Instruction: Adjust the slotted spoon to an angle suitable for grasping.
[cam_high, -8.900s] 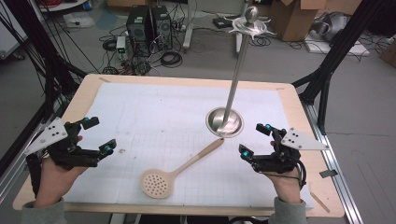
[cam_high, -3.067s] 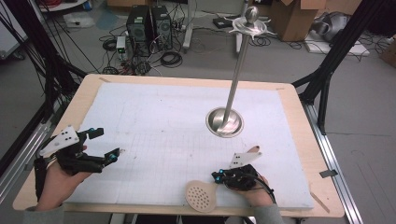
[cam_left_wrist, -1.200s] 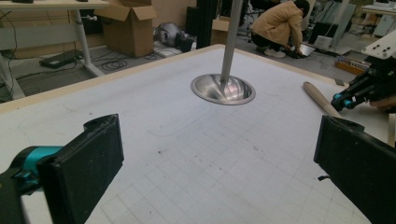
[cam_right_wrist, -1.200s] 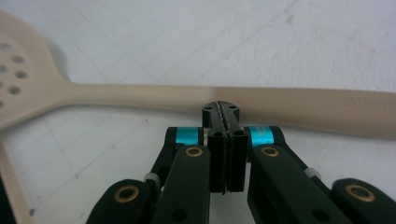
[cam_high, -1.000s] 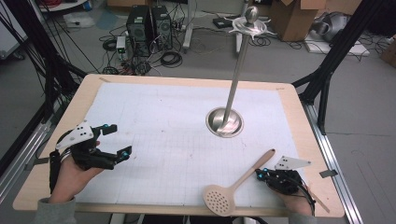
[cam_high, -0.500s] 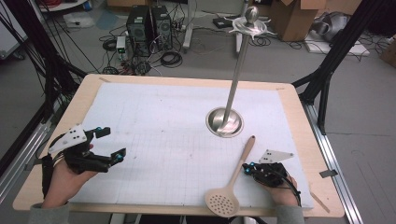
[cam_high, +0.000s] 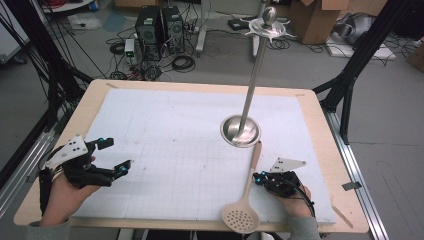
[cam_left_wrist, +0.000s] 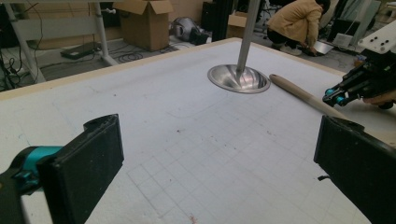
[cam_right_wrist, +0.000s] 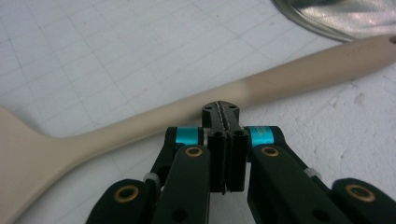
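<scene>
Right gripper (cam_high: 262, 178) is being kept clenched, jaws pressed together on nothing, tip just beside the slotted spoon (cam_high: 245, 195) lying on the table (cam_high: 320, 130) near the stand base (cam_high: 240, 130). Left gripper (cam_high: 112, 155) is being held wide apart.

Skimmer (cam_high: 246, 195) before stand base (cam_high: 240, 131), perhaps touching

Slotted spoon (cam_high: 245, 200): beige, perforated head. Mat (cam_high: 175, 135): white, faint grid lines, small dark specks. Counter (cam_high: 320, 130): light wood edge. Stand (cam_high: 241, 131): polished silver. Both tongs: black, teal accents.
</scene>
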